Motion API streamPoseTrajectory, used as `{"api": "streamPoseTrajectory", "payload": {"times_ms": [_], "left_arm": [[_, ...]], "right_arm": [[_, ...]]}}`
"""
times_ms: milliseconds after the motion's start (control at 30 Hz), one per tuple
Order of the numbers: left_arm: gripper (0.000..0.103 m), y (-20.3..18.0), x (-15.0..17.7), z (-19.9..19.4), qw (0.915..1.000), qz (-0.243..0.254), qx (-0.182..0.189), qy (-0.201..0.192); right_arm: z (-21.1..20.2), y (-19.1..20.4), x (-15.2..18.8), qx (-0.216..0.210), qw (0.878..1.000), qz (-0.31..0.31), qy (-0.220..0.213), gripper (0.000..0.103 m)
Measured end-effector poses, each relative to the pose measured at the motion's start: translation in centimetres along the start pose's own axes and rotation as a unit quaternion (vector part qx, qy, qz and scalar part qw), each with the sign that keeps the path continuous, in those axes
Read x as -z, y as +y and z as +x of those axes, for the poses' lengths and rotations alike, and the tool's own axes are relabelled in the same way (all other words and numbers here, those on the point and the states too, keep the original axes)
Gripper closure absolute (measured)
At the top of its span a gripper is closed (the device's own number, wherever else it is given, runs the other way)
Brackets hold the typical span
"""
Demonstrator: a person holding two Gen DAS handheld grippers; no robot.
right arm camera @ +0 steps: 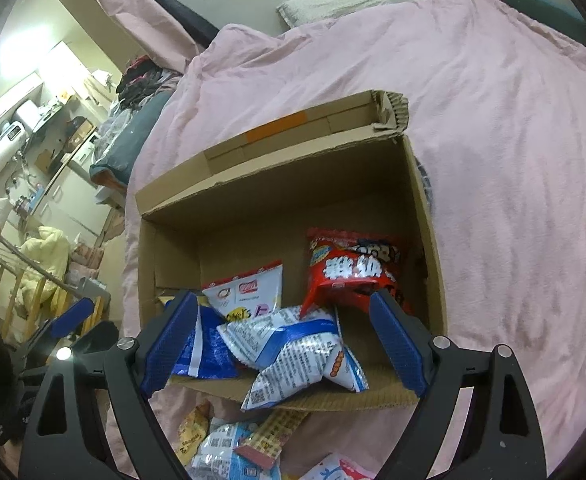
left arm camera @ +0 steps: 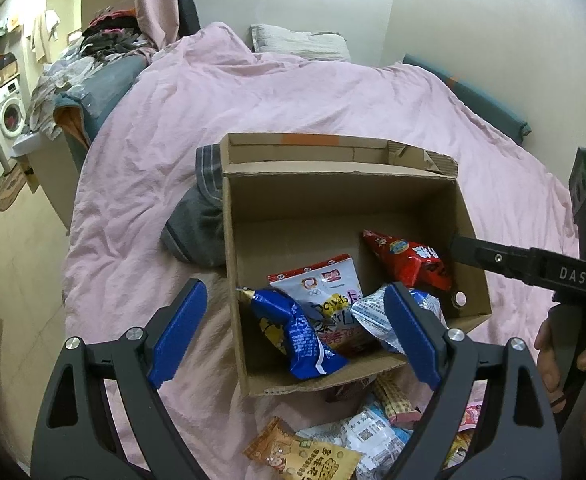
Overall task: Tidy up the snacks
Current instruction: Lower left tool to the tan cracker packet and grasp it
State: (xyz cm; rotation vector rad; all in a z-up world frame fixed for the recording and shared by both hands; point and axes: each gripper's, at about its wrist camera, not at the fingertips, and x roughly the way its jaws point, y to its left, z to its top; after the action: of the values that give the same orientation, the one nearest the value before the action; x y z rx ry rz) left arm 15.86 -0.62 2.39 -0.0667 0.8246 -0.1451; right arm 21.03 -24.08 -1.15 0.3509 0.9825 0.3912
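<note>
While a pink duvet point(left arm camera: 333, 92) covers the whole bed, an open cardboard box point(left arm camera: 473, 240) sits on it near the front edge, its far flap standing up with a strip of orange tape. A grey garment point(left arm camera: 197, 224) lies bunched against the box's left wall in the left wrist view, and a pale pillow point(left arm camera: 297, 42) rests at the head of the bed by the wall.

Inside the box lie four snack bags: a red bag point(right arm camera: 353, 272) leaning in the far right part, a white bag point(right arm camera: 249, 288) standing toward the back, a blue bag point(left arm camera: 293, 332) slanting along the left wall, and a white-and-blue bag point(right arm camera: 293, 348) lying at the front, its lower end hanging over the box's low front edge. More snack packets point(left arm camera: 357, 436) lie loose on the duvet just in front of the box, among them an orange packet point(left arm camera: 305, 456).

Both tools hover above the box's near edge, pointing down into it. The left gripper point(left arm camera: 297, 336) has its blue fingers point(left arm camera: 179, 332) spread wide, with nothing pinched between them. The right gripper point(right arm camera: 285, 344) likewise has its fingers point(right arm camera: 171, 344) spread wide and empty; its black body and the hand point(left arm camera: 565, 352) that grips it show at the right edge of the left wrist view.
</note>
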Motion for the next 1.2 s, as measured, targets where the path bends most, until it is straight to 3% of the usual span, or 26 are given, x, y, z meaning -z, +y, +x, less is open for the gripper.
{"api": "streamPoseTrajectory", "payload": {"times_ms": [400, 667, 967, 1200], "left_arm": [[0.014, 1.0, 0.9, -3.0, 0.9999, -0.010, -0.001, -0.008], [0.011, 2.0, 3.2, -4.1, 0.9993, -0.033, -0.009, 0.017], [0.011, 2.5, 5.7, -5.9, 0.9990, -0.033, -0.026, 0.015], [0.012, 3.9, 7.7, -5.3, 0.9971, -0.056, -0.032, 0.041]], "right_arm": [[-2.8, 0.0, 1.7, 0.001, 1.000, 0.006, -0.012, 0.013], [-4.6, -0.1, 4.3, -0.009, 1.000, 0.024, -0.011, 0.013], [-5.9, 0.4, 7.4, -0.014, 0.999, 0.028, 0.002, 0.013], [-6.2, -0.3, 9.6, -0.008, 0.999, 0.039, 0.019, 0.013]]}}
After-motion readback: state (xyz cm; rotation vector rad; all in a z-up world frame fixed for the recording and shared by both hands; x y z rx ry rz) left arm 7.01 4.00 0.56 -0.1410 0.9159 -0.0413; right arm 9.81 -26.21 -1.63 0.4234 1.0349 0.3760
